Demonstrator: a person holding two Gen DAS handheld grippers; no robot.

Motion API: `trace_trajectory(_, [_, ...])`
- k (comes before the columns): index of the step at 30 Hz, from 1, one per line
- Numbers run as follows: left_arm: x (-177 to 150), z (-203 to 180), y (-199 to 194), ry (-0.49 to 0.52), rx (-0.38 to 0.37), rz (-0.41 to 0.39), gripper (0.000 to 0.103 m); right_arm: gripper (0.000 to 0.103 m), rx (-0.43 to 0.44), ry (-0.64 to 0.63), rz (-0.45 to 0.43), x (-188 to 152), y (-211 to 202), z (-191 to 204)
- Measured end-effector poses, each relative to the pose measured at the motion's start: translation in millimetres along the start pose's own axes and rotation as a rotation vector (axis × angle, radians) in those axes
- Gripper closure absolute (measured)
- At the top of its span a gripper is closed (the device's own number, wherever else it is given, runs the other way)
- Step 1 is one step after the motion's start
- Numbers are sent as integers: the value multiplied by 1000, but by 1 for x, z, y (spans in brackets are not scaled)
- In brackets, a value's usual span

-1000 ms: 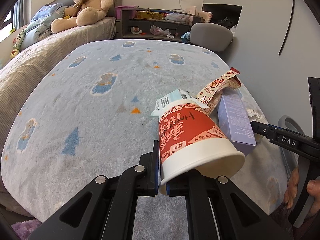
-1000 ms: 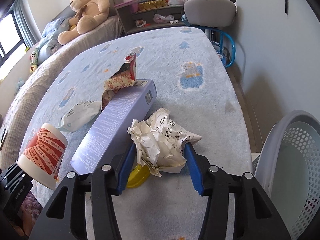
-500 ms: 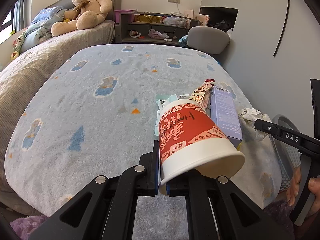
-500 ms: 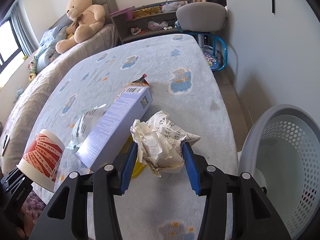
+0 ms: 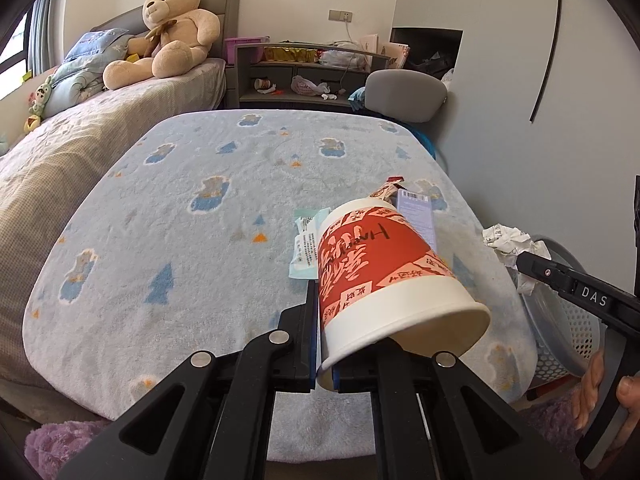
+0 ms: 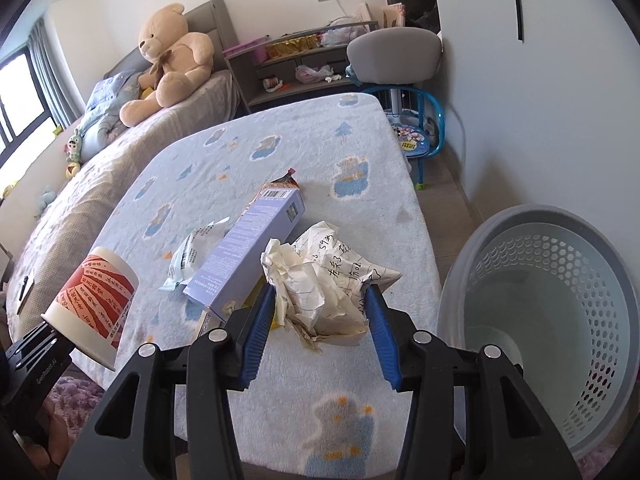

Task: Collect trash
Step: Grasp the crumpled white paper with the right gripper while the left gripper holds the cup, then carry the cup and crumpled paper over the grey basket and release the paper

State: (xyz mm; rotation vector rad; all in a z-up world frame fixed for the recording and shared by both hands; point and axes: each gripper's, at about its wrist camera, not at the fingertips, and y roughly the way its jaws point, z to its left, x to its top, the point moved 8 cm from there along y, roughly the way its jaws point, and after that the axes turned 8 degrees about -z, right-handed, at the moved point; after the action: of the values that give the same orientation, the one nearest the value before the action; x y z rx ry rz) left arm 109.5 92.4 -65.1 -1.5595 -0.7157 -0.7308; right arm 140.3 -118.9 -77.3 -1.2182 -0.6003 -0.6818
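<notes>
My left gripper (image 5: 325, 320) is shut on the rim of a red and white paper cup (image 5: 384, 276), held tilted above the near edge of the blue blanket; the cup also shows in the right wrist view (image 6: 94, 304). My right gripper (image 6: 320, 304) is shut on a crumpled ball of paper (image 6: 328, 280) with handwriting, lifted above the blanket's right edge. That paper also shows in the left wrist view (image 5: 508, 240). A grey perforated waste basket (image 6: 560, 304) stands on the floor to the right. A lilac box (image 6: 248, 252), a snack wrapper (image 6: 284, 184) and a white-green sachet (image 6: 188, 256) lie on the blanket.
The blue patterned blanket (image 5: 200, 216) covers a table-like surface beside a bed with a teddy bear (image 5: 172, 28). A grey chair (image 6: 392, 52) and a small blue stool (image 6: 416, 140) stand at the far right by the wall. A shelf unit (image 5: 304, 76) is behind.
Both grippers have risen and pulled back from the blanket with their loads. The right gripper has swung towards the basket, which shows more fully now.
</notes>
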Motion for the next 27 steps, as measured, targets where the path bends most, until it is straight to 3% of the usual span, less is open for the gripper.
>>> trace_trajectory(6, [9, -42, -10, 31, -47, -23, 98, 57, -18, 24, -40, 3, -32, -26])
trace_trajectory(14, [11, -123, -6, 107, -131, -19, 98, 57, -80, 88, -73, 0, -68, -88])
trace_trajectory(27, [-3, -242, 24, 210, -228, 52, 98, 57, -195, 188, -62, -20, -91, -188])
